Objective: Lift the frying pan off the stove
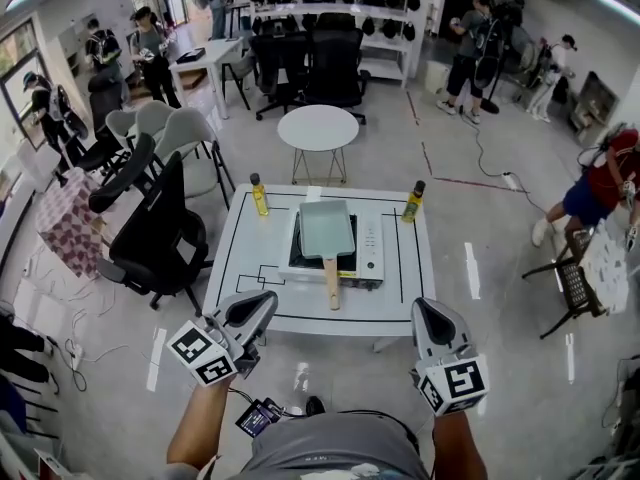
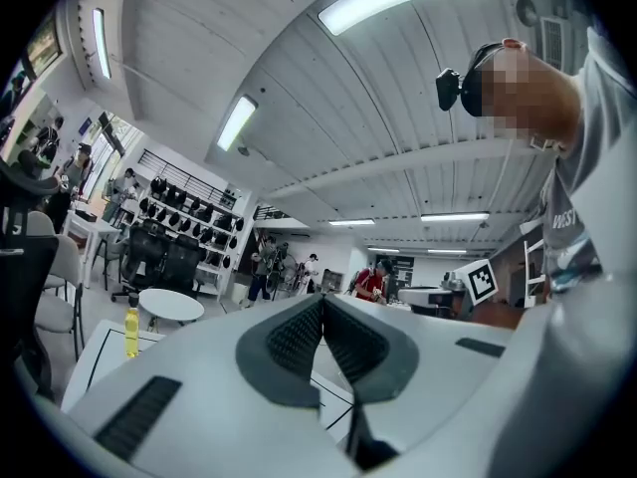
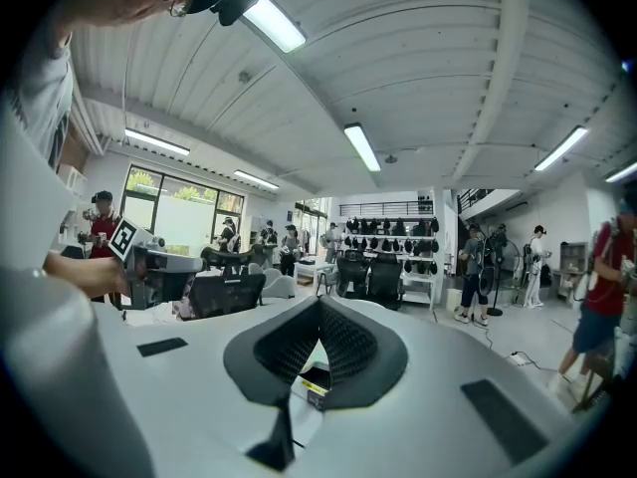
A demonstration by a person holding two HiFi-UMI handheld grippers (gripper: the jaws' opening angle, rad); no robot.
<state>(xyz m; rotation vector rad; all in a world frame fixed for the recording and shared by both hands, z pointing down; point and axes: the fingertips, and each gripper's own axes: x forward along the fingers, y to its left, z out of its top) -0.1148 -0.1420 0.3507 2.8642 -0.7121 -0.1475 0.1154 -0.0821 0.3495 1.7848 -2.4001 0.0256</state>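
- Two grippers, both yours, hang at the near edge of the table [image 1: 250,268], well short of the stove [image 1: 369,253].
- Your left gripper [image 1: 262,304] has its jaws pressed together, pads touching, nothing between them.
- Your right gripper [image 1: 428,314] also has its jaw tips meeting; only a small gap shows lower down between the pads, and it grips nothing.
- In the head view the left one sits off the table's near left corner and angles in toward the middle; the right one sits off the near right corner and points straight up the frame.
- Frying pan [image 1: 326,230]: pale green, rectangular, flat on the stove at the table's centre.
- Its wooden handle [image 1: 331,283] sticks out over the stove's front edge, pointing toward you and between your two grippers.
- Neither gripper touches the pan or the handle; both are well apart from it.
- Yellow bottle [image 1: 259,196] stands upright at the far left of the table, and a darker bottle [image 1: 413,202] stands upright at the far right.
- Round white table [image 1: 318,128] stands beyond; a black chair [image 1: 165,233] is just left of the work table.
- Other people stand around the edges of the room.
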